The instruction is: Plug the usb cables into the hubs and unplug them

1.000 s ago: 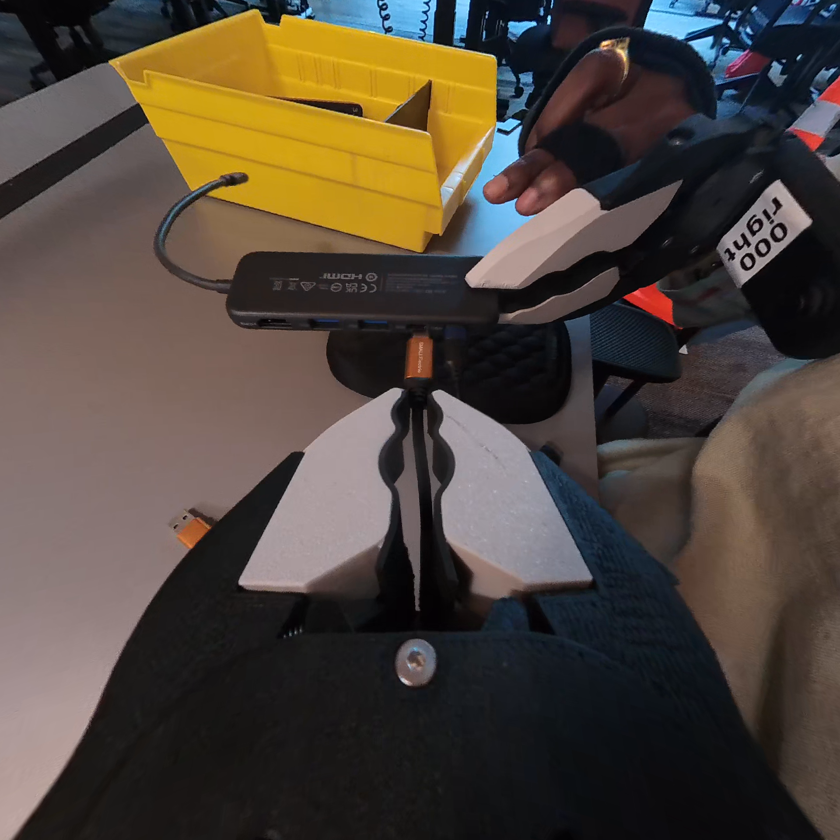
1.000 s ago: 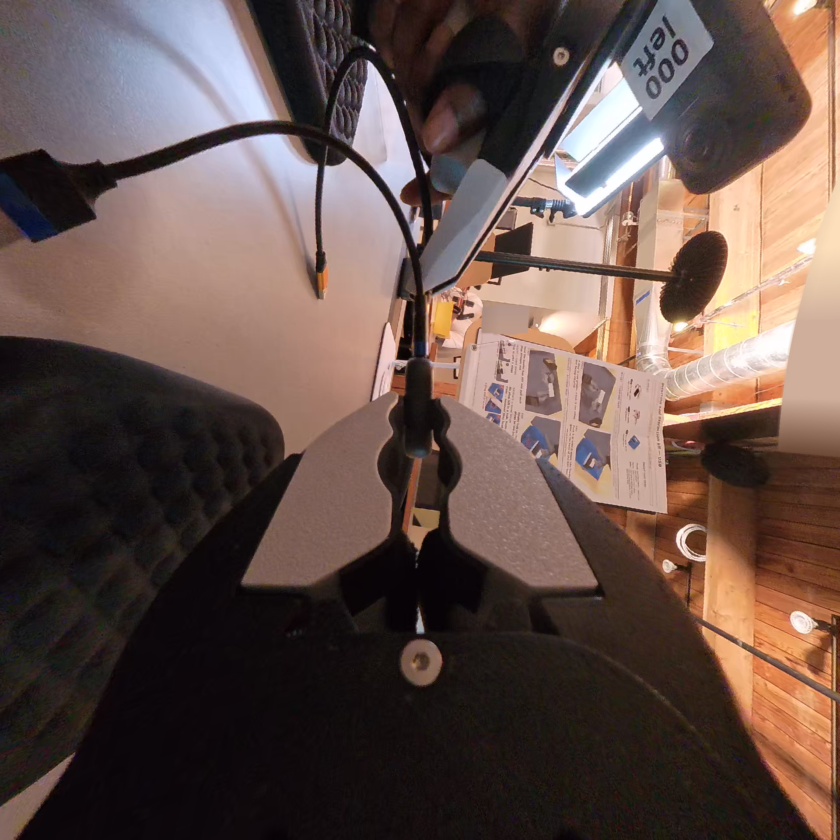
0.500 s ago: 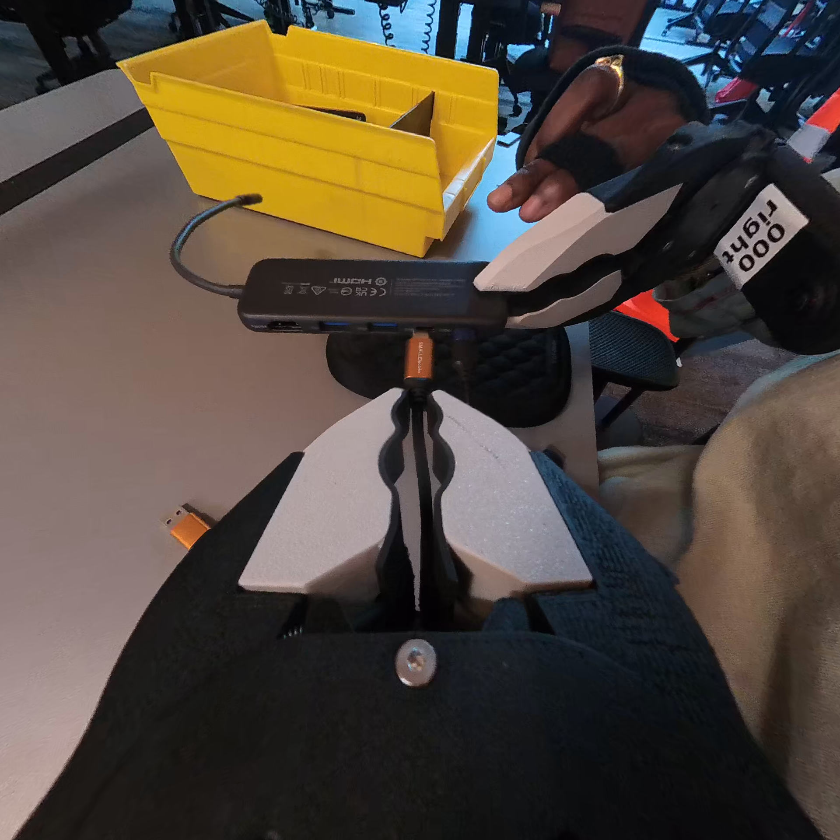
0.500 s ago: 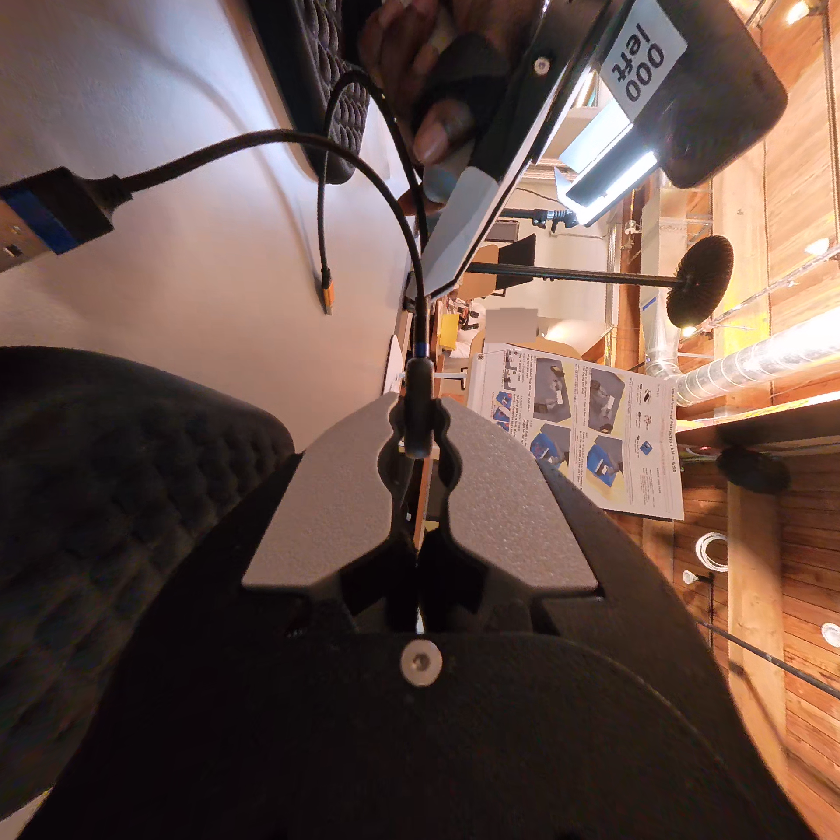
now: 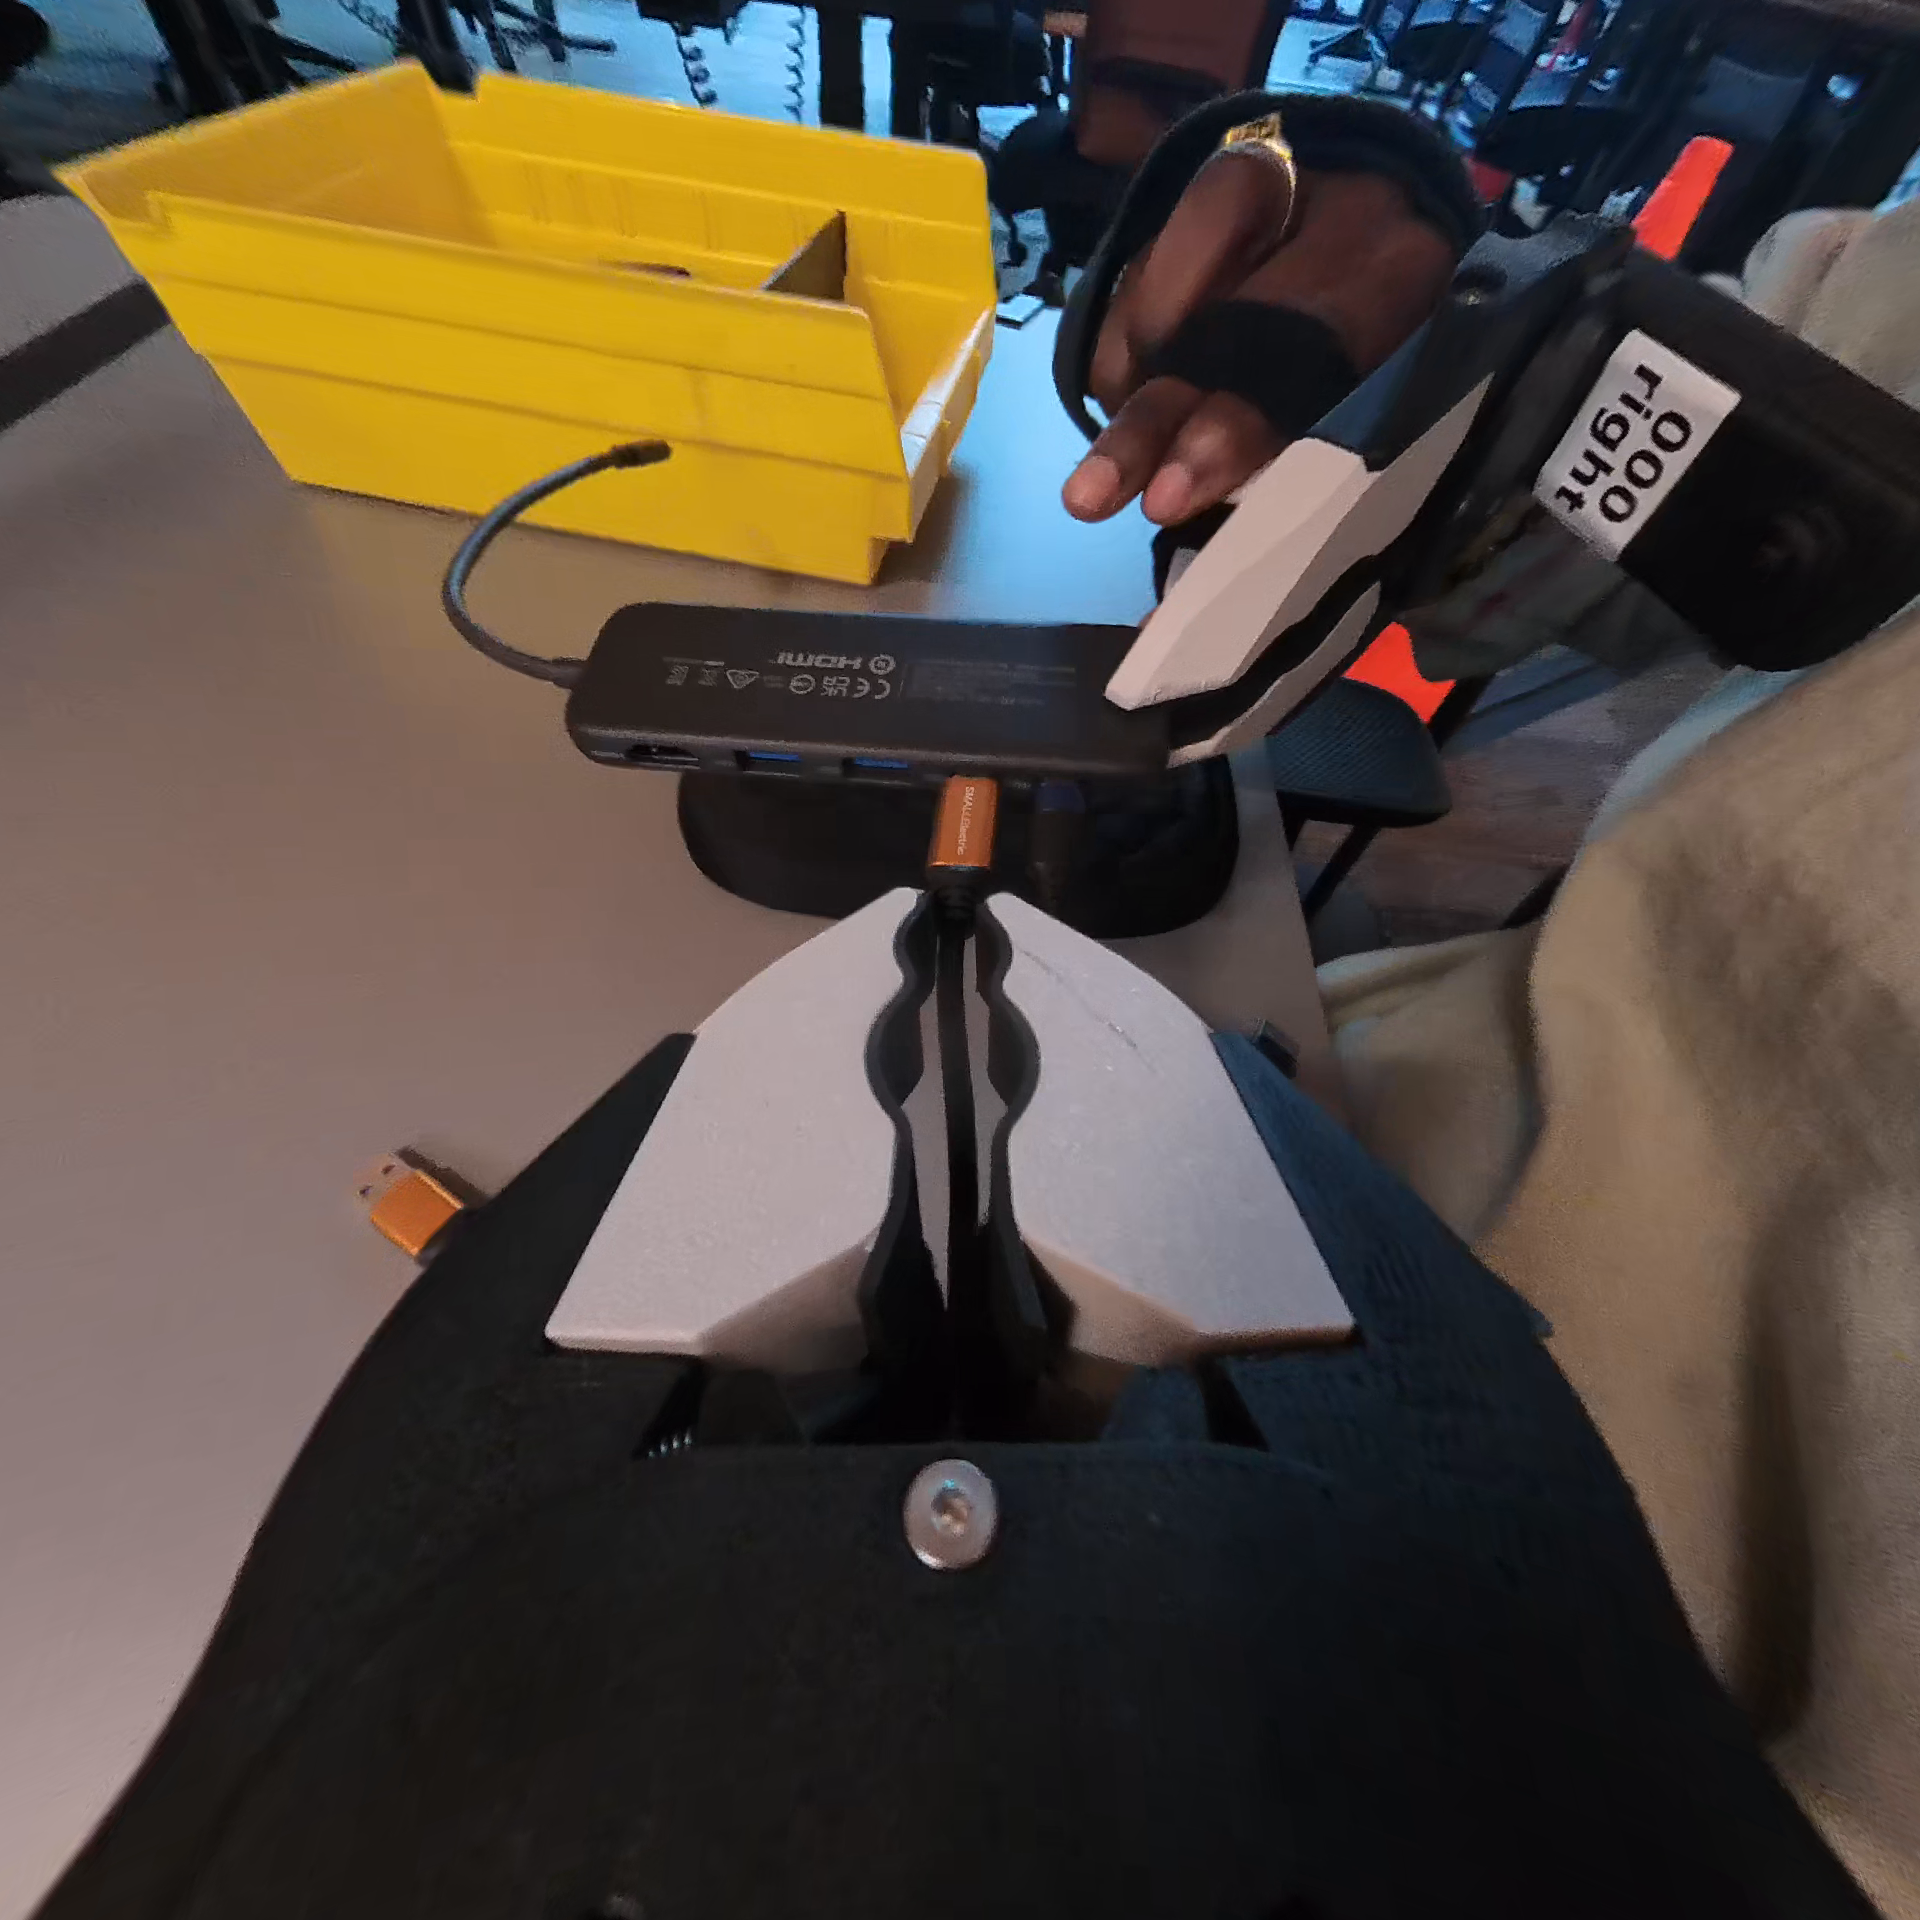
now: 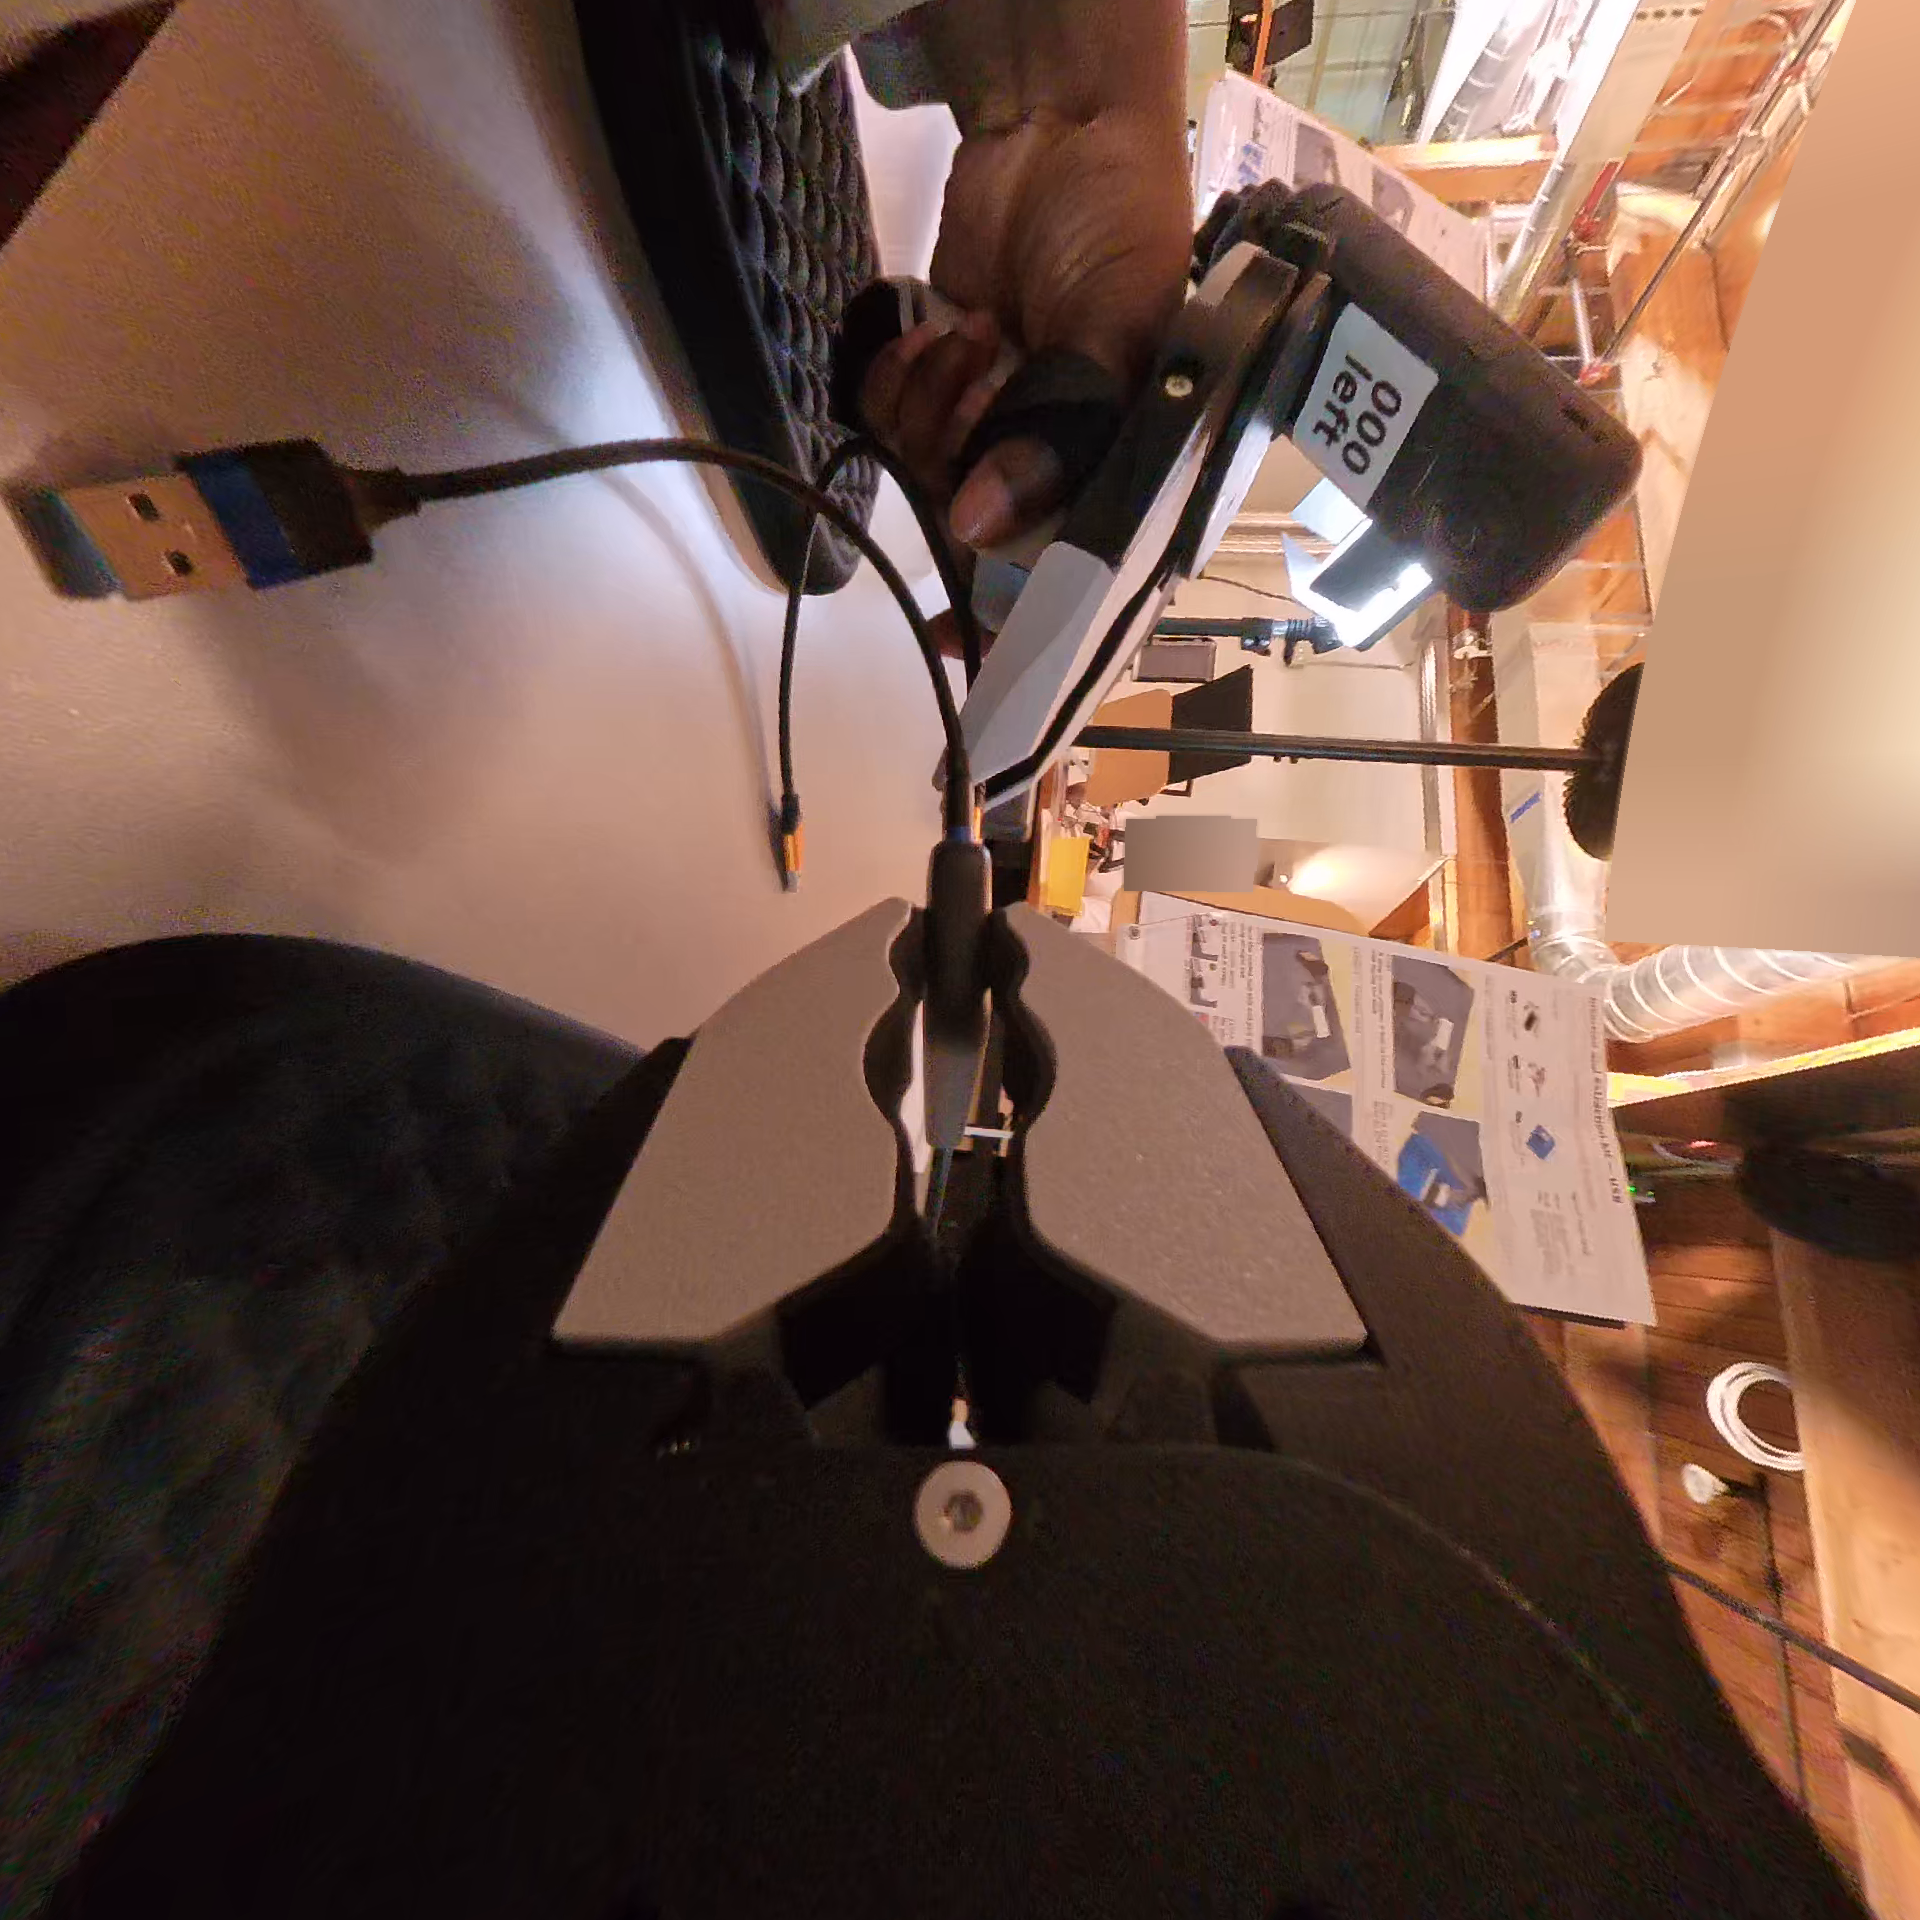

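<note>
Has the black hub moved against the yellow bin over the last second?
Yes. In the left wrist view the hub has slid right, so its left end now sits under the middle of the yellow bin instead of the bin's left part.

Left gripper (image 5: pixel 951 914) grips orange-plug cable (image 5: pixel 964 821) seated in hub (image 5: pixel 862 681).

Your left tool (image 5: pixel 951 914) had little room ahead: the black hub (image 5: pixel 852 681) hung crosswise just beyond its fingertips, with the orange plug (image 5: pixel 964 823) seated in it and a dark plug (image 5: pixel 1055 821) beside that. To the right, your right tool (image 5: pixel 1195 691) clamped the hub's end and blocked that side, your beige sleeve (image 5: pixel 1683 1143) crowding in below it. Behind the hub, the yellow bin (image 5: pixel 582 343) walled off the far bench (image 5: pixel 208 831). The bare bench to the left lay open, save for a loose orange connector (image 5: pixel 407 1210). Under the hub sat a black quilted pad (image 5: pixel 790 852).
</note>
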The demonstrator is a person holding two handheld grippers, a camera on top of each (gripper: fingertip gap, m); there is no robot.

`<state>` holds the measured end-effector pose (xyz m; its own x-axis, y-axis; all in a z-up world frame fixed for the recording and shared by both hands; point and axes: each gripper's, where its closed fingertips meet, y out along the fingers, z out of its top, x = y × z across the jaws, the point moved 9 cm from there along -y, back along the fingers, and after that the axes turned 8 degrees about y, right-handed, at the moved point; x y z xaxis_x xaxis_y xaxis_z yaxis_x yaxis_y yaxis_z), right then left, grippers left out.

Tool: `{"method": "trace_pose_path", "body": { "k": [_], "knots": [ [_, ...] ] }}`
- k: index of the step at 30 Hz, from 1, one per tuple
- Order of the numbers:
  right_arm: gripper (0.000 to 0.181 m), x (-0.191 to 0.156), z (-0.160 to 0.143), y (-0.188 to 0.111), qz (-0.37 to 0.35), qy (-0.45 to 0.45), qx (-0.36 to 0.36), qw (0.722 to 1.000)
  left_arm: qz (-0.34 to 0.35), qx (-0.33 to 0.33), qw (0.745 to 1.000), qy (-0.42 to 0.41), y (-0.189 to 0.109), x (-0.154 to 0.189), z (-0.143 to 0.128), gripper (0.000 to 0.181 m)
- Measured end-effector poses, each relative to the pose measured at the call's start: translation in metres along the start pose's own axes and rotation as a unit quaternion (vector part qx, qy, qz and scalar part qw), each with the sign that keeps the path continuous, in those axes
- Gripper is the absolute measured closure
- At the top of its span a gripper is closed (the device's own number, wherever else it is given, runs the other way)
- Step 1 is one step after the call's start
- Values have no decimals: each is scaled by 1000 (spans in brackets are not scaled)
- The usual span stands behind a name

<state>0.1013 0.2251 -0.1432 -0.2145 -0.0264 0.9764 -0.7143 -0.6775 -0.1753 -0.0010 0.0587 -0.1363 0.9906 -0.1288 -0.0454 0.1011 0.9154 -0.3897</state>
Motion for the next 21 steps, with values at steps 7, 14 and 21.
{"method": "trace_pose_path", "body": {
  "k": [7,14,21],
  "knots": [
    [169,-19,-15,4,-8,120,26,992,-55,2,998,-13,19,9,-7,174],
    [149,-27,-28,10,-22,179,-32,983,-57,-12,997,-53,31,10,-12,175],
    [169,-39,-29,11,-2,124,-97,988,-59,-23,996,-62,35,15,-15,175]
  ]
}}
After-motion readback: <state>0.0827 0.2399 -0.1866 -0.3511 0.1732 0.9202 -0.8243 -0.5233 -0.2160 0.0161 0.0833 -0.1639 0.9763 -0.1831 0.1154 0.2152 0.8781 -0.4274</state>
